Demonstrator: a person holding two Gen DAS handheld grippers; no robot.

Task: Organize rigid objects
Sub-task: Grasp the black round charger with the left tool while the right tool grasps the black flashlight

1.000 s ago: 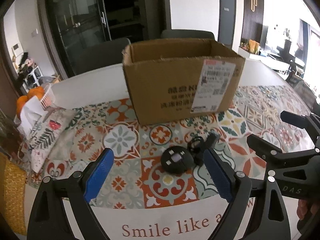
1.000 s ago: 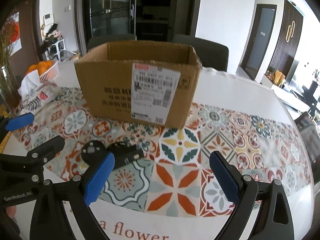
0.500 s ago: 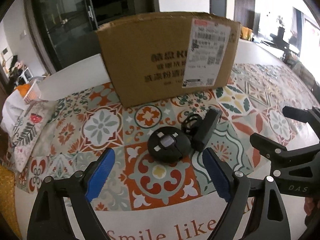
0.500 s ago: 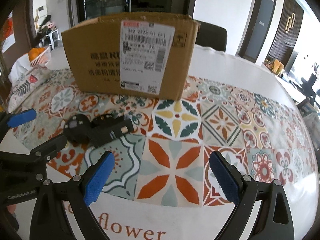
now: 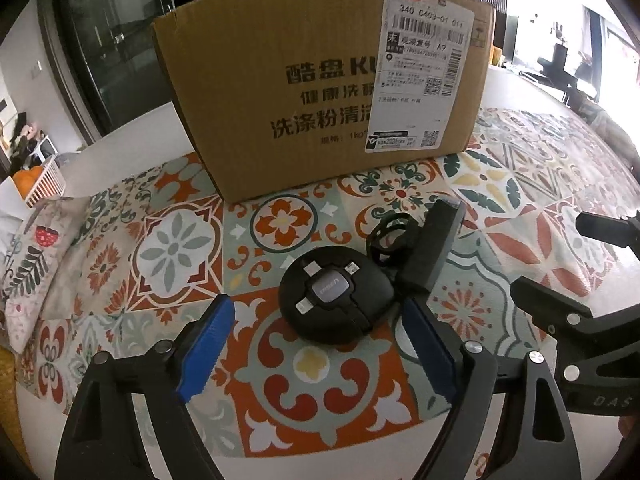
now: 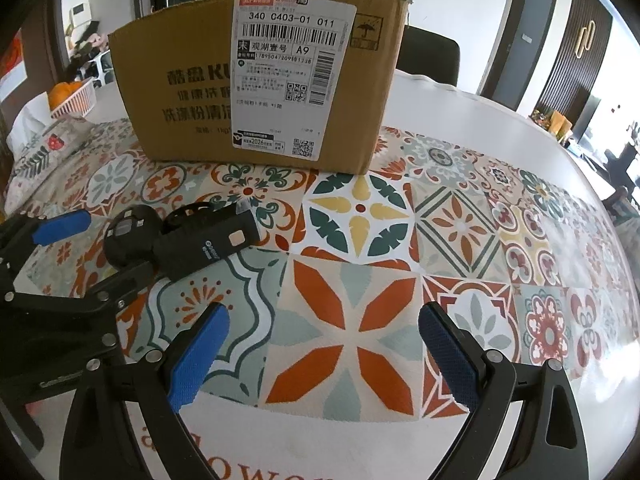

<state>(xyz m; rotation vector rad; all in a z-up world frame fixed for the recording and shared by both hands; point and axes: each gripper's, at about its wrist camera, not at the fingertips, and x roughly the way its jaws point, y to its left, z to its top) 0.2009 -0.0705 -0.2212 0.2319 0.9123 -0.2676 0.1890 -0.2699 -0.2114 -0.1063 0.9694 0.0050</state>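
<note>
Cardboard box (image 5: 320, 92) stands on the patterned tablecloth (image 5: 168, 248), shipping label (image 5: 420, 68) facing both cameras; its interior is not visible from either view.

Left gripper (image 5: 316, 344): blue pads spread wide apart, holding nothing. Round black disc (image 5: 336, 300) lies flat on the cloth just beyond the fingertips, roughly centred between them, not touched by either pad. A grey square badge sits in the middle of the disc, with small light tabs around it.

Black rectangular block (image 5: 434, 248) lies just right of the disc, touching or nearly touching its edge; contact cannot be confirmed. A black ring-shaped piece (image 5: 390, 236) sits between block and disc, toward the box.

Right gripper (image 6: 324, 356): pads also wide apart, empty, over bare cloth. In the right wrist view the disc (image 6: 128, 236) and block (image 6: 208, 244) lie to the far left, well apart from these fingers.

White basket of oranges (image 5: 38, 178) stands at the table's left edge, beyond a floral cushion (image 5: 32, 264).
</note>
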